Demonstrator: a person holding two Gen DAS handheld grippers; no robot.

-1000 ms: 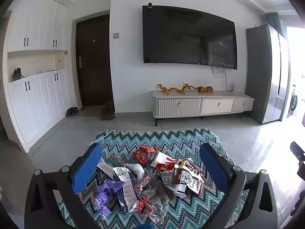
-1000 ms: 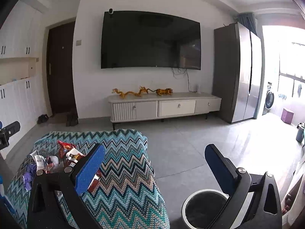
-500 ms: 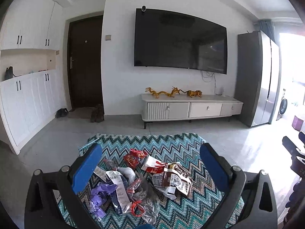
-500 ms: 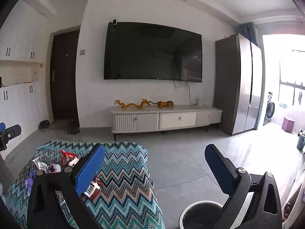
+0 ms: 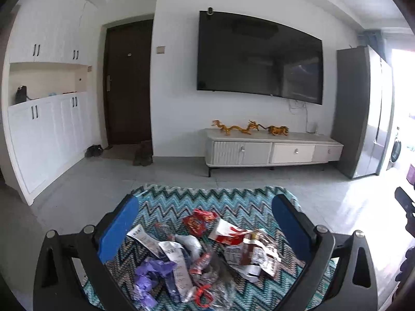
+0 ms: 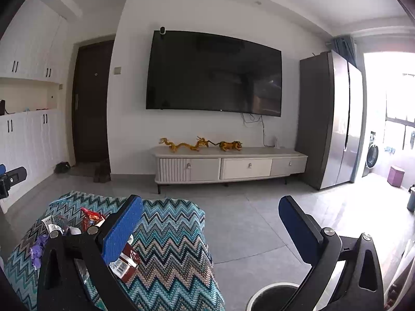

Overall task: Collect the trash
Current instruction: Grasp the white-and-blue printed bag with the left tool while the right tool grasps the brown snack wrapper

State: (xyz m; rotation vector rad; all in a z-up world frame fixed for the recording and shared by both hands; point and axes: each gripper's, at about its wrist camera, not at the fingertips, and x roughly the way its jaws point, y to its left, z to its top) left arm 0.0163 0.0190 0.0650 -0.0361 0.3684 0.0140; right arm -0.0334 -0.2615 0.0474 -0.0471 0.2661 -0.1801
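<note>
Wrappers all lie on the zigzag-covered surface, our left claw and right claw spread apart and empty, bin unfed.

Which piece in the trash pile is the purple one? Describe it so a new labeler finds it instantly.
Start at the zigzag-patterned teal cloth in front of the TV. The trash pile lies on its near part, between the open left gripper fingers. The purple wrapper is the crumpled piece at the pile's near-left edge, the only purple item among red, white and brown packets.
</note>
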